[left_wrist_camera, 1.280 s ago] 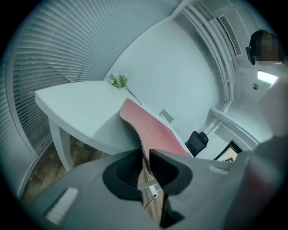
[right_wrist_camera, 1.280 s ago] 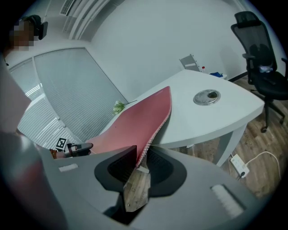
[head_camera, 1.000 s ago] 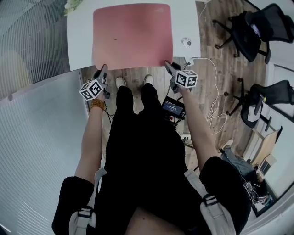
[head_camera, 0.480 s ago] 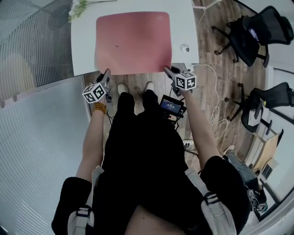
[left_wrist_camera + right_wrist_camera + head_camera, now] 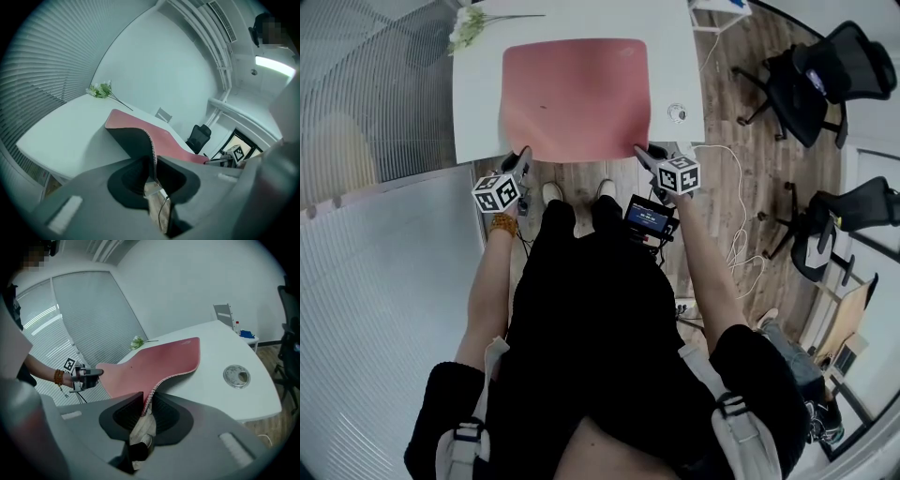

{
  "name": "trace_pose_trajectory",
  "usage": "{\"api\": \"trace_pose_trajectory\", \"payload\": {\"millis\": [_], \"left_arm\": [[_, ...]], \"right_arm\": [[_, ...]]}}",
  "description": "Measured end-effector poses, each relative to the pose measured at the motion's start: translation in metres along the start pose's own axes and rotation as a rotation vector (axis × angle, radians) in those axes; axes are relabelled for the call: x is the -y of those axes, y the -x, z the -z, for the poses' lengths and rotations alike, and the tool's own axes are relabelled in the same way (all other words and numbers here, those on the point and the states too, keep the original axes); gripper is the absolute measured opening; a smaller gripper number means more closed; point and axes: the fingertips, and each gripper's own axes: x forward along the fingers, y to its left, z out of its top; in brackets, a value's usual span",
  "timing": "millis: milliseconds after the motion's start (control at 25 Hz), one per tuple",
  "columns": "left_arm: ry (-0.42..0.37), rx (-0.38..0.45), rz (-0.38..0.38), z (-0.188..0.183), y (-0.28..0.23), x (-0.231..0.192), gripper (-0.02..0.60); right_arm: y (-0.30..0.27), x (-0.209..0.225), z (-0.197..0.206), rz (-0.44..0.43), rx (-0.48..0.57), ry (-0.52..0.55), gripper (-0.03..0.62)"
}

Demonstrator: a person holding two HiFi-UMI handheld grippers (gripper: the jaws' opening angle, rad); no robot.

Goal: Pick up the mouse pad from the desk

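The left hand-held gripper [image 5: 522, 156] is clamped on the near left corner of the pink mouse pad [image 5: 575, 94], and the right hand-held gripper [image 5: 639, 150] is clamped on its near right corner. The edge at the 2 sets of jaws is lifted off the white worktop [image 5: 478, 112], and the far part, ahead of both, lies flat on it. White flowers [image 5: 467, 28] lie far ahead of the left one, beside the pad's far corner.
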Motion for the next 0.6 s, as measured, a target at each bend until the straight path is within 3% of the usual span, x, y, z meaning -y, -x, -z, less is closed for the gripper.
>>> {"api": "trace_pose_trajectory", "payload": {"millis": [320,600], "left_arm": [[-0.063,0.004,-0.003,-0.013,0.004,0.016,0.045],[-0.136,0.049,0.033,-0.037,0.01,0.033,0.045]], "right_arm": [[0.005,-0.011,-0.014,-0.009,-0.013,0.101,0.083],[0.012,-0.019,-0.029,-0.009,0.024,0.095,0.083]]}}
